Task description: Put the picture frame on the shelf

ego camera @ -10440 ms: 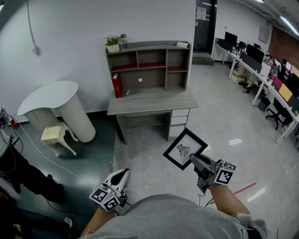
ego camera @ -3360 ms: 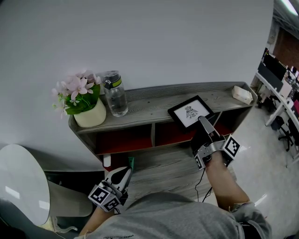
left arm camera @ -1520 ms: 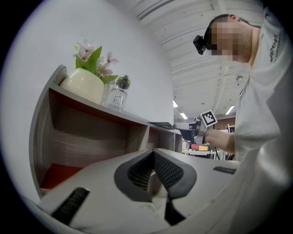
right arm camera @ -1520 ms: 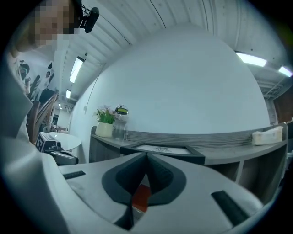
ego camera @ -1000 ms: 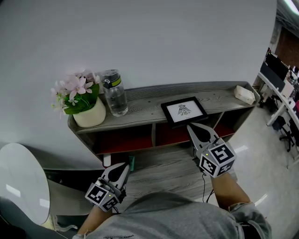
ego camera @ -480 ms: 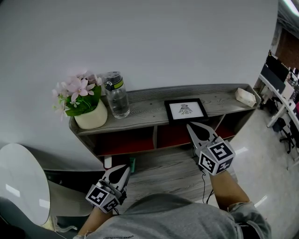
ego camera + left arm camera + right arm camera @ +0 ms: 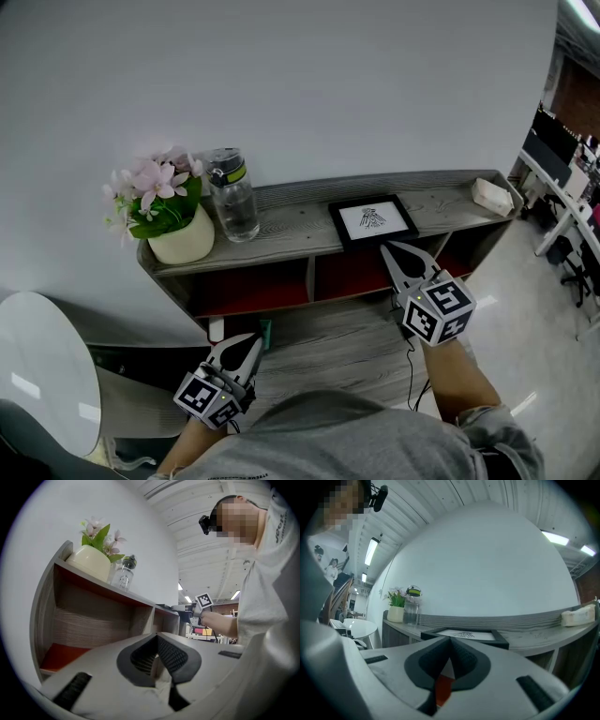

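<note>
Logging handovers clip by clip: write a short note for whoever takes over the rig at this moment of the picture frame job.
The left gripper is shut and empty, low by the person's waist.
The right gripper is shut and empty, with its tips at the frame's near edge.
The picture frame lies flat on top of the shelf, right of the water bottle and flower pot.
Done: the frame is placed.
Left: probably only drawing the right gripper away.
</note>
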### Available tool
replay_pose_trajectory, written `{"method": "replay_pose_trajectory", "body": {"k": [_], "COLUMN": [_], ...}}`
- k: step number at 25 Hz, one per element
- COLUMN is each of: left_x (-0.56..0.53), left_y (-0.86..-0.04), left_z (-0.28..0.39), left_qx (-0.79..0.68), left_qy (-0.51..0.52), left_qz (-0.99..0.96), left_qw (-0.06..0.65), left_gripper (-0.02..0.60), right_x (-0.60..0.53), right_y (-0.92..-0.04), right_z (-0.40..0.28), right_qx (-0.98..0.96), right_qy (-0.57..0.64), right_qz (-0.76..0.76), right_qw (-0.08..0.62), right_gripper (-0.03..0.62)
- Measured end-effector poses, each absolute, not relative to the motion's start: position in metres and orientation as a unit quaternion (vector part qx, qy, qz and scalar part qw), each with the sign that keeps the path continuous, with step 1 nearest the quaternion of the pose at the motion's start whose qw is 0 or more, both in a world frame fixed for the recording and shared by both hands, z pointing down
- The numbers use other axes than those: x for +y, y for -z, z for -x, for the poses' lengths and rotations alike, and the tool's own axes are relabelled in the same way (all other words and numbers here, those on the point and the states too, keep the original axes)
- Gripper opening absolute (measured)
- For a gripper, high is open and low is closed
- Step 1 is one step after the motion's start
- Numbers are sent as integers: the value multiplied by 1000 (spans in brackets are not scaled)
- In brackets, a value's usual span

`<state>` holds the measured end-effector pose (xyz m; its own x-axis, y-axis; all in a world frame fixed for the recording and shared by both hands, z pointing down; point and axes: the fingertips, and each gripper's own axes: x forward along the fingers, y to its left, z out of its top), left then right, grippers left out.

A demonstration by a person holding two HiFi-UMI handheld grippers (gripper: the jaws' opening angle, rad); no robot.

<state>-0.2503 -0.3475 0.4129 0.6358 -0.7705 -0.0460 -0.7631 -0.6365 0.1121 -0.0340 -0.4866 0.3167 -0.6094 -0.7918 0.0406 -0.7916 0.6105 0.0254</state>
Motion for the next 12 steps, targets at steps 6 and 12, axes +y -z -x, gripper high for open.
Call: {"method": "replay_pose_trajectory", "body": {"k": [6, 12], "left_x": [-349, -350], "left_y": [-413, -416], "left_z": [250, 253], "left_qx": [-423, -424], "left_qy": [45, 44], "left_qz": [-904, -904], "left_qw": [42, 44], "left_gripper": [8, 8], "right_x": [-495, -505], "right_y": [-316, -313], "right_z": [33, 37], "right_qx": [-895, -894], "right_qy": [3, 3], "right_qz": [-446, -446], "right_qw": [27, 31], "right_gripper": [-12, -11]}}
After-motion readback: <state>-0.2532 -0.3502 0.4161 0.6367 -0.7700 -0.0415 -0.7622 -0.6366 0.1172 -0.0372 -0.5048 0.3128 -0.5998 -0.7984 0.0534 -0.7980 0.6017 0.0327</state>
